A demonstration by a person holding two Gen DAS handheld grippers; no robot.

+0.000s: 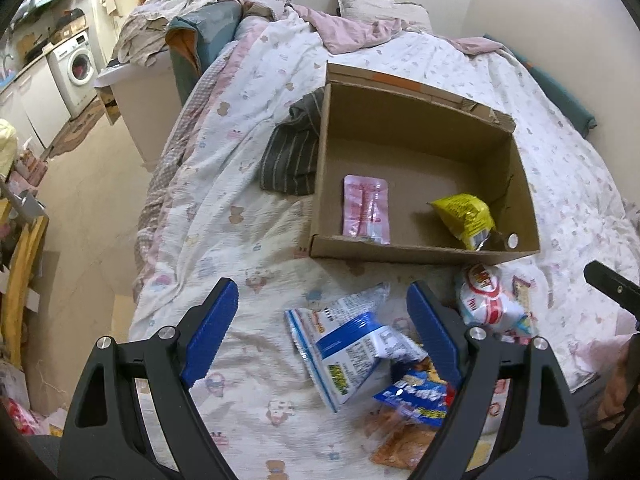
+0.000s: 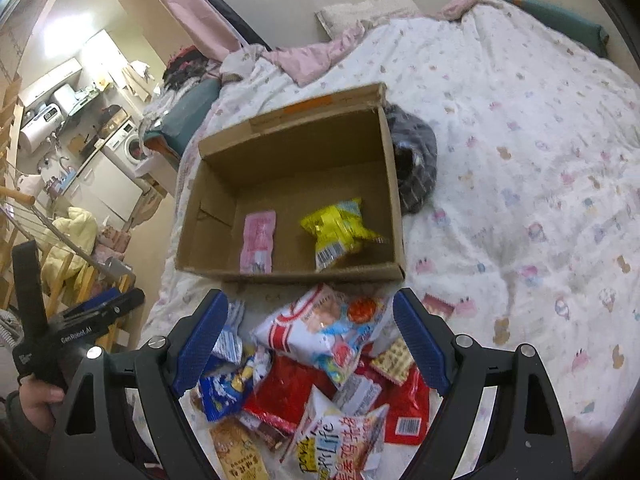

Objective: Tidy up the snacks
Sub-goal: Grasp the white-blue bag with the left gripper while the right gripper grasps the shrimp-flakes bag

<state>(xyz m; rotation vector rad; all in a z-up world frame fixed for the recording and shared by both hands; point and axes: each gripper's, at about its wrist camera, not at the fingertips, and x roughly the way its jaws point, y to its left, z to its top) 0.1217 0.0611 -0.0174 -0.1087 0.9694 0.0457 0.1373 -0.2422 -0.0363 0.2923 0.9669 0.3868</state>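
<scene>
Right wrist view — right tongs (image 2: 310, 322) wide apart, empty, above snack pile (image 2: 320, 380) — cardboard box (image 2: 394, 200) beyond.

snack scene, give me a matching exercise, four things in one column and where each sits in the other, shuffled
Things:
1. pink packet
2. yellow bag
3. blue and white bag
4. striped cloth

Places:
A. on the bed beside the cardboard box
B. between the open fingers of the left gripper
C. in the box, nearer the washing machine side
D. in the box, other side

Pairs: 1-C, 2-D, 3-B, 4-A
</scene>
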